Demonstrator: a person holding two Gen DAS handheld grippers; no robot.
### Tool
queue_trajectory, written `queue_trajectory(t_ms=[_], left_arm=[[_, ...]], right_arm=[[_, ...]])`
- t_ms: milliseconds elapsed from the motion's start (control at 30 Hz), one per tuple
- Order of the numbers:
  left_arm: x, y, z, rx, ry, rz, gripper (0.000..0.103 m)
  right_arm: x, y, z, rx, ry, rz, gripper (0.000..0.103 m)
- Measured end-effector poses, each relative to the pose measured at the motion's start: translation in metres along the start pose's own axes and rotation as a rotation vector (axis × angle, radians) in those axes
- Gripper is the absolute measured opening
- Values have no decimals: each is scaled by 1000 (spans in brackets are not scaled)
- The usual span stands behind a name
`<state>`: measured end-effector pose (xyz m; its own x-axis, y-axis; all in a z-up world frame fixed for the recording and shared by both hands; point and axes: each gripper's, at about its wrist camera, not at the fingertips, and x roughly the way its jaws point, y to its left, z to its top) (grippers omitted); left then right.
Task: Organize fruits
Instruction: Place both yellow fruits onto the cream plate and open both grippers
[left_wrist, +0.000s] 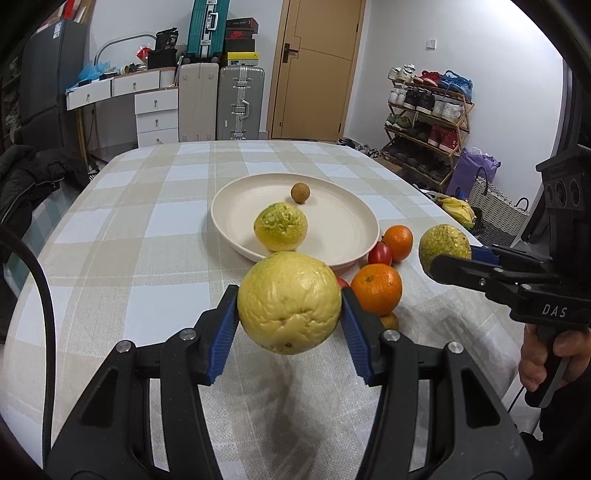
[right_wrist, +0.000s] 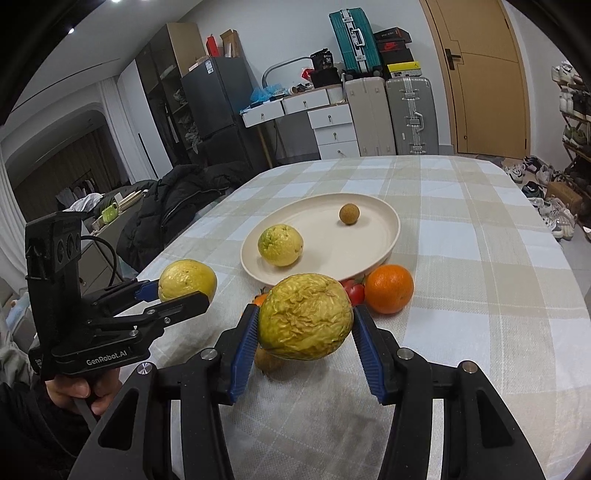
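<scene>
left gripper (left_wrist: 289, 312) pinching smooth yellow fruit (left_wrist: 289, 302) above worktop (left_wrist: 147, 240) | right gripper (right_wrist: 304, 325) clamping wrinkled fruit (right_wrist: 306, 322), likely soft, light | grip across widest middle, gentle squeeze | plate (left_wrist: 354, 218) ahead

Open plate (left_wrist: 343, 218) centre; 2 oranges (left_wrist: 376, 288), tomato (left_wrist: 379, 254) crowding its near rim

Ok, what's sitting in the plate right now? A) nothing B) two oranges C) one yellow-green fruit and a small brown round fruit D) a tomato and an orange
C: the plate holds a yellow-green fruit and a small brown round fruit; the oranges and tomatoes lie on the cloth outside its rim.
</scene>
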<state>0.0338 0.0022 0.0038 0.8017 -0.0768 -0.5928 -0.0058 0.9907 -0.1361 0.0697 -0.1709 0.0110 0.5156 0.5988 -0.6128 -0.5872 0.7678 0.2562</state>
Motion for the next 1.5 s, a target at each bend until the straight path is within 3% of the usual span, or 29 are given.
queue_trajectory(t_ms=[433,1500], left_arm=[[12,7,22,-5,-18,14,51],[77,1,57,20,23,14,51]], right_arm=[[13,-3,21,9,17,10,51],[64,-19,56,60,98,0,52]])
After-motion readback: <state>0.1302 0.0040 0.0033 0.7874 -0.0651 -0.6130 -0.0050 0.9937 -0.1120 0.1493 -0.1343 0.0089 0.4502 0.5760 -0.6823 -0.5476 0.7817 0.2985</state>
